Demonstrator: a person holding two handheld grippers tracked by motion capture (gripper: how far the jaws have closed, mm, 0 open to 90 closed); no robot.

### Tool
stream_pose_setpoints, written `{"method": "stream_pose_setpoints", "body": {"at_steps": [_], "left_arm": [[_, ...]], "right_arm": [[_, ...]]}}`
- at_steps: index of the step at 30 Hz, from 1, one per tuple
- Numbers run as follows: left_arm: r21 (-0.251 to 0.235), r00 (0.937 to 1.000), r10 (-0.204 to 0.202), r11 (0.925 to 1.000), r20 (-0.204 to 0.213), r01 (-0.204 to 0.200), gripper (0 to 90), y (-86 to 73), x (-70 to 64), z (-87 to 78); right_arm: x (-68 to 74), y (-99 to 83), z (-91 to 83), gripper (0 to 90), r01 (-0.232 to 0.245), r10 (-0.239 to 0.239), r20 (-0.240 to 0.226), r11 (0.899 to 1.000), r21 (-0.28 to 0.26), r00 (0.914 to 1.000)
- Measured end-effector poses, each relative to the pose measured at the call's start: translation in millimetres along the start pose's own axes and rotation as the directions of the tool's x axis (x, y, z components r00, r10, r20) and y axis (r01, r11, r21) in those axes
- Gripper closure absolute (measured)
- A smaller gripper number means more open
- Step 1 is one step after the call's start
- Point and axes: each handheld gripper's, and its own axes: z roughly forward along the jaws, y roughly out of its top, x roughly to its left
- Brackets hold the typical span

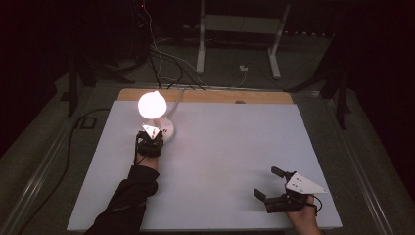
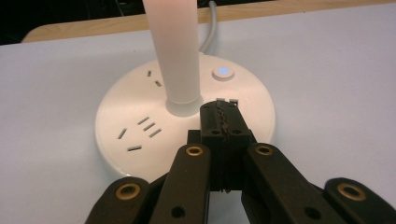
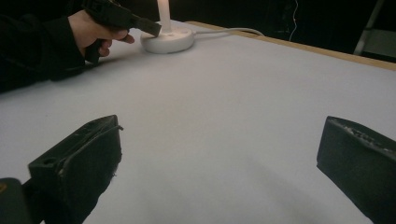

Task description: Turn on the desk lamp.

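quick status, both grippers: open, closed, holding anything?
Left gripper: closed, jaws pressed together, nothing between them, tips over the lamp base beside the stem.
Right gripper: open wide, nothing held, above the bare table.

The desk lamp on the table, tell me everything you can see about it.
The desk lamp is white and looks like plastic: a round flat base with socket slots in its top, a straight stem and a glowing round head. It is lit, and the button on the base shows a blue light. It stands upright at the table's far left, its cord running back. The shut left hand-held gripper is over the base, beside the stem.
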Motion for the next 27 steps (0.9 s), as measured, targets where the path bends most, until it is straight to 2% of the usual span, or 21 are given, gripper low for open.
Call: {"method": "stream_pose_setpoints", "body": {"at_steps": [2, 4, 7, 10, 16, 20, 22, 27], "left_arm": [[-0.006, 1.0000, 0.006, 1.0000, -0.003, -0.006, 83.8, 1.3, -2.7, -1.4], [-0.017, 1.0000, 0.008, 0.9998, -0.001, -0.008, 83.4, 3.0, -5.7, -4.1], [-0.009, 0.9999, 0.003, 1.0000, -0.014, -0.003, 74.1, 3.6, -9.9, -5.8], [0.005, 0.9988, -0.020, 0.9998, -0.046, 0.020, 56.0, 4.8, -11.4, -6.6], [0.015, 0.9970, -0.050, 0.9986, -0.058, 0.051, 32.5, 8.3, -9.8, -8.2], [0.022, 0.9972, -0.053, 0.9983, -0.052, 0.054, 20.7, 11.0, -9.4, -9.1], [0.027, 0.9968, -0.069, 0.9972, -0.040, 0.070, 15.6, 12.5, -8.9, -10.1], [0.053, 0.9974, -0.067, 0.9964, 0.028, 0.065, 1.6, 16.1, -8.9, -14.9]], "right_arm": [[-0.2, 0.0, 0.0, 0.0, 0.001, -0.001, 0.001, 1.000, 0.001, 1.0000], [-0.4, 0.2, -0.1, 0.0, 0.000, 0.000, 0.000, 1.000, -0.002, 1.0000], [-0.1, -0.1, -0.5, 0.0, 0.001, -0.001, 0.000, 1.000, 0.000, 1.0000], [-0.3, 0.3, -0.6, 0.0, 0.003, -0.003, 0.000, 1.000, -0.003, 1.0000], [-0.6, 0.1, -0.2, 0.0, -0.001, 0.001, 0.000, 1.000, -0.002, 1.0000], [-0.1, 0.1, -0.4, 0.0, 0.002, -0.002, -0.001, 1.000, 0.001, 1.0000], [-0.5, 0.1, -0.6, 0.0, -0.001, 0.001, 0.000, 1.000, -0.001, 1.0000], [-0.7, 0.1, -0.8, 0.0, -0.002, 0.002, 0.002, 1.000, -0.003, 1.0000]]}}
